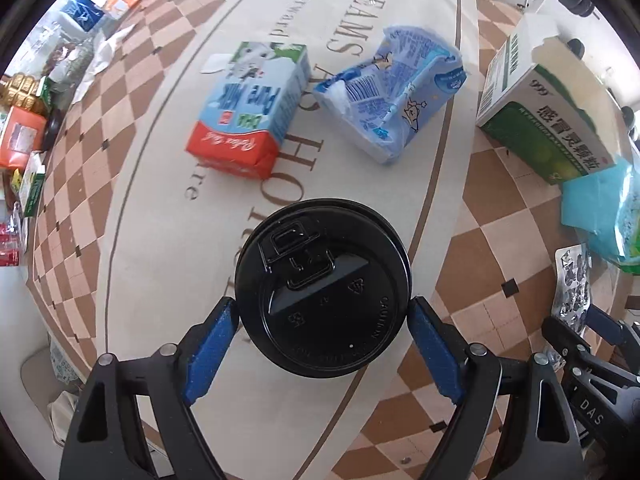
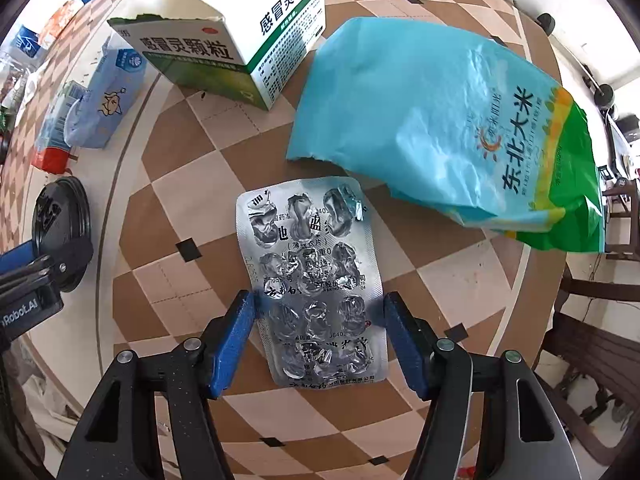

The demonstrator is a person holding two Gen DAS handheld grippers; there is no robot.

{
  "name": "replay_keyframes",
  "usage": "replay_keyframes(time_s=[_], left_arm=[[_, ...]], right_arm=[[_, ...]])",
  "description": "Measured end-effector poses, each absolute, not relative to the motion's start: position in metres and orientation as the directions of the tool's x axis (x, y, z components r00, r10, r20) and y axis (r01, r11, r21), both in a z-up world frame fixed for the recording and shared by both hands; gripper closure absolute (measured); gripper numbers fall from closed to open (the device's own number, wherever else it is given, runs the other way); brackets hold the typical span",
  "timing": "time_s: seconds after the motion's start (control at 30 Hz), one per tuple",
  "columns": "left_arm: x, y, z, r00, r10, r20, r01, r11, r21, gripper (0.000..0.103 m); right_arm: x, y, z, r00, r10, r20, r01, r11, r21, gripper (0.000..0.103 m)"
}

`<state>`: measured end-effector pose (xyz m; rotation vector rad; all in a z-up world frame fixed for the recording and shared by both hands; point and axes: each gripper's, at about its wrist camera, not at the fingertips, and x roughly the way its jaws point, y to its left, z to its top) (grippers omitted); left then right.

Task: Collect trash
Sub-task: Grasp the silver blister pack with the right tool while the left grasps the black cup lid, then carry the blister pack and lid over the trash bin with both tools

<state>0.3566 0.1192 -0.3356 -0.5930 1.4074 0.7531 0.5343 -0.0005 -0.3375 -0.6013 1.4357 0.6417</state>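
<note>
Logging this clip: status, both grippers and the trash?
Left gripper straddling black cup lid, pads at rim. Right gripper straddling empty blister pack. Grip unconfirmed on both. Nothing blocking.

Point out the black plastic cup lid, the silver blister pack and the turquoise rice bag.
Black plastic cup lid [image 1: 322, 294]: left wrist view, centre of its top.
Silver blister pack [image 2: 312, 280]: right wrist view, middle of the foil.
Turquoise rice bag [image 2: 432, 128]: right wrist view, crinkled front.

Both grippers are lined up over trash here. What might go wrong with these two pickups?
The left gripper brackets only the black cup lid at its rim; round and smooth, it may pop out. The right gripper straddles a flat blister pack lying on the tablecloth; the thin foil may buckle or slip instead of lifting.
</note>
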Motion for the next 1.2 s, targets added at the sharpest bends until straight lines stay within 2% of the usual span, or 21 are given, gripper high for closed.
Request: replay_keyframes(time_s=[0.33,0.7,0.93,1.2], left_arm=[[0.294,0.079,-0.283,0.1,0.196,-0.976,-0.752,0.657,0.055,0.018],[0.162,0.025,-0.25,0.221,0.221,-0.95,-0.738,0.674,-0.014,0.018],[0.066,-0.017,-0.271,0.207,0.162,-0.965,-0.744,0.666,-0.048,0.018],[0.006,-0.05,-0.353,0.11,0.039,-0.993,-0.767,0.639,-0.06,0.018]], right_arm=[[0.488,-0.044,-0.29,0.043,0.153,-0.987,-0.712,0.698,0.077,0.036],[0.339,-0.106,-0.232,0.064,0.284,-0.957,-0.706,0.69,0.157,0.036],[0.22,-0.153,-0.249,0.01,0.292,-0.956,-0.698,0.687,0.202,0.036],[0.135,-0.209,-0.332,-0.095,0.166,-0.982,-0.694,0.696,0.185,0.036]])
